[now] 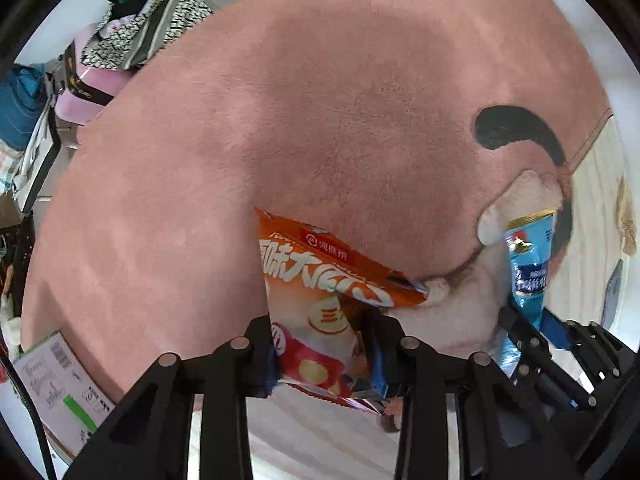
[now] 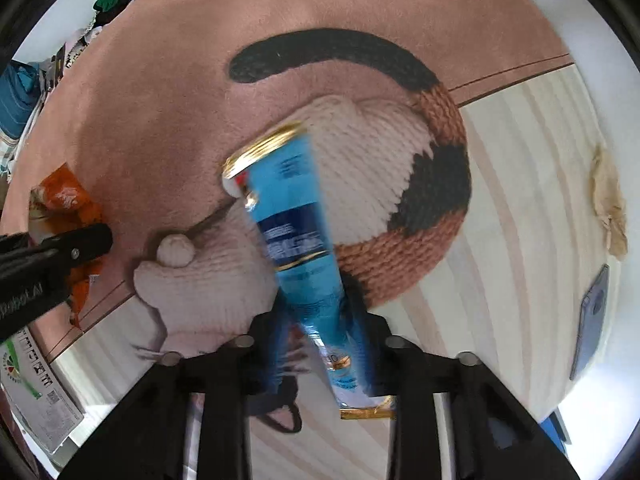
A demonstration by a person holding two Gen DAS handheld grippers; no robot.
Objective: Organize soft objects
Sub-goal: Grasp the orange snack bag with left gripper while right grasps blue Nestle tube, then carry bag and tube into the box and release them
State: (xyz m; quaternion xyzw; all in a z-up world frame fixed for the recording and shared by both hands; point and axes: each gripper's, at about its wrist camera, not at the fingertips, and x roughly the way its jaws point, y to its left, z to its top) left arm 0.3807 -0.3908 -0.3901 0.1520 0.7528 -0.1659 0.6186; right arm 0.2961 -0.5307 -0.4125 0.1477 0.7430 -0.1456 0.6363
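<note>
Your left gripper (image 1: pixel 324 344) is clamped on an orange snack packet (image 1: pixel 320 292), whose long axis runs forward and away from the fingers, held above a pink rug (image 1: pixel 280 120) with a cat design. Your right gripper (image 2: pixel 320 344) is clamped on the lower end of a blue sachet (image 2: pixel 296 224), which stands up and forward between its fingers, over the cat's pale woven face (image 2: pixel 360 152) near the rug's edge. Both grippers are held close together, side by side, angled down toward the rug, so either packet could be set down there.
</note>
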